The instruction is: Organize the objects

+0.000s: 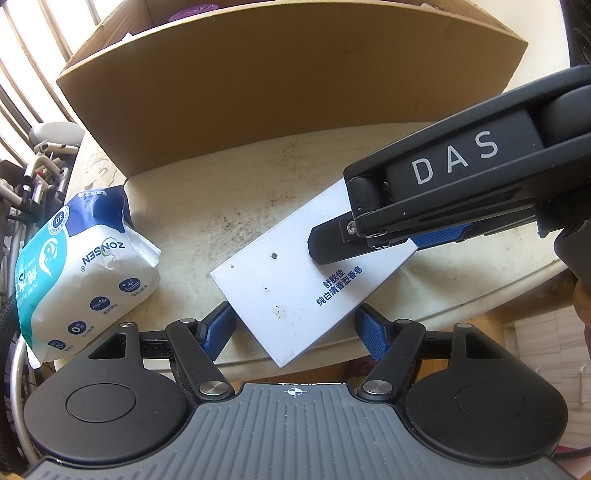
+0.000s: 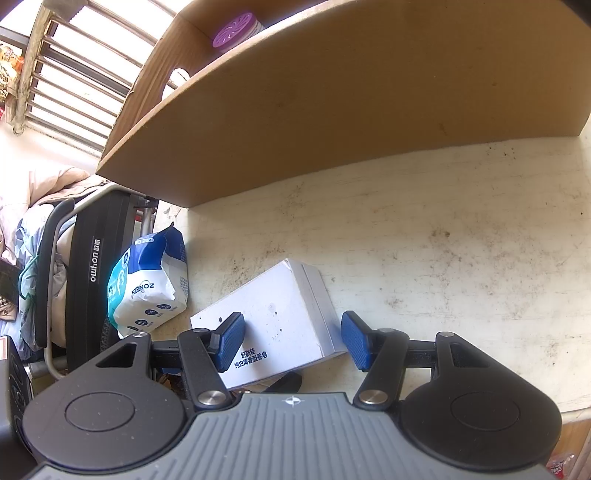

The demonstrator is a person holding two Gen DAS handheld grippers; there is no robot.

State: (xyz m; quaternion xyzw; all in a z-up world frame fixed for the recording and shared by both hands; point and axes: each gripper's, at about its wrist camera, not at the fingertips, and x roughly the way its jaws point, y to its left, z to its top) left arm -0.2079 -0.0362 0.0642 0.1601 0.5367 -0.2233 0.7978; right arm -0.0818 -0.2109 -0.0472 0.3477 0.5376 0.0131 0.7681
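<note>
A white soap box [image 1: 295,280] with blue Chinese print lies flat on the stained table, also in the right wrist view [image 2: 275,317]. My left gripper [image 1: 295,328] is open, its blue pads [image 1: 218,328] either side of the box's near corner. My right gripper [image 2: 291,339] is open over the box's right end, one finger above the top face and one beside its right side; in the left wrist view it reaches in from the right [image 1: 369,240]. A blue-and-white Zonsen wipes pack [image 1: 81,273] lies left of the box, also in the right wrist view [image 2: 151,288].
A large open cardboard box [image 1: 288,81] stands at the back of the table [image 2: 443,240], with a purple round lid [image 2: 234,27] inside. A treadmill [image 2: 92,273], clothes and a barred window lie to the left, past the table edge.
</note>
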